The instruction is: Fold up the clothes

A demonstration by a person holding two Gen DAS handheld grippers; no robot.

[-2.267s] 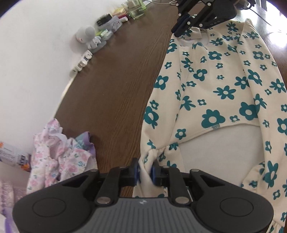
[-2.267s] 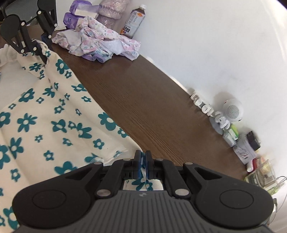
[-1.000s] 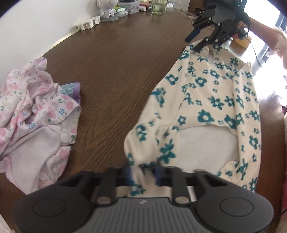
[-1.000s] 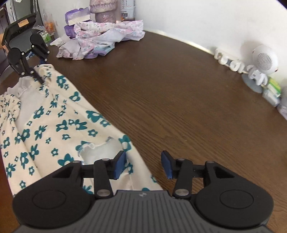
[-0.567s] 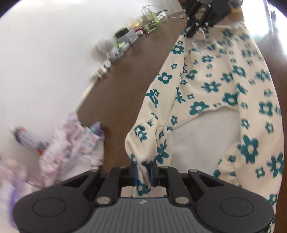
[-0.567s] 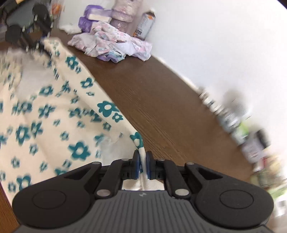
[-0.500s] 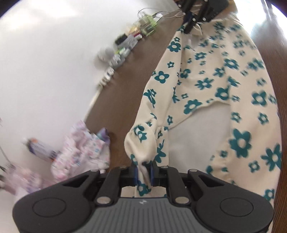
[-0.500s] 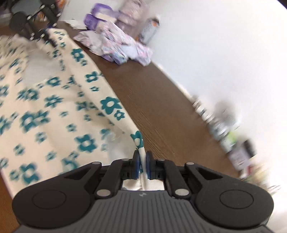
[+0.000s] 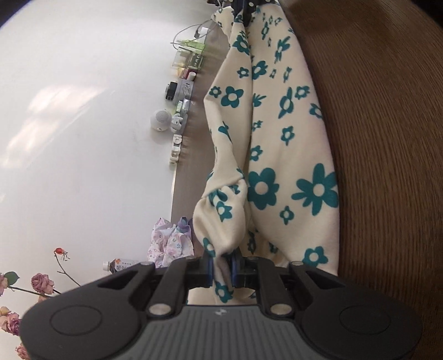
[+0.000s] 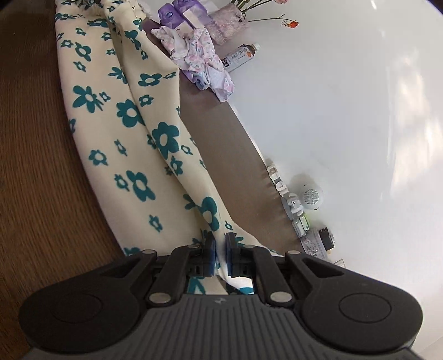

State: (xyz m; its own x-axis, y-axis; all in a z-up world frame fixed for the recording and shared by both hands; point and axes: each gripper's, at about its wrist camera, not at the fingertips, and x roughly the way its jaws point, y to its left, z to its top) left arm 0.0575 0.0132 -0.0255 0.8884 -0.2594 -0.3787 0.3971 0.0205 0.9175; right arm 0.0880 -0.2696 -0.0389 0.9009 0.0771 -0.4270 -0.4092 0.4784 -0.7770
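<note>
A cream top with teal flowers hangs stretched between both grippers above the brown wooden table. My left gripper is shut on one gathered end of it. My right gripper is shut on the other end of the cream top. In each wrist view the cloth runs away from the blue pads toward the top of the frame, where the other gripper is mostly hidden by fabric. The top droops in long folds and its lower edge lies against the table.
A crumpled pink floral garment lies near the wall, with a drink bottle and purple packs beside it. A small white speaker, little white figures and bottles line the wall edge. Dried roses stand at the left.
Both grippers shut on the top's ends after the right one stood open a second ago, then lifted it off the table. The cloth now hangs stretched instead of lying flat.
</note>
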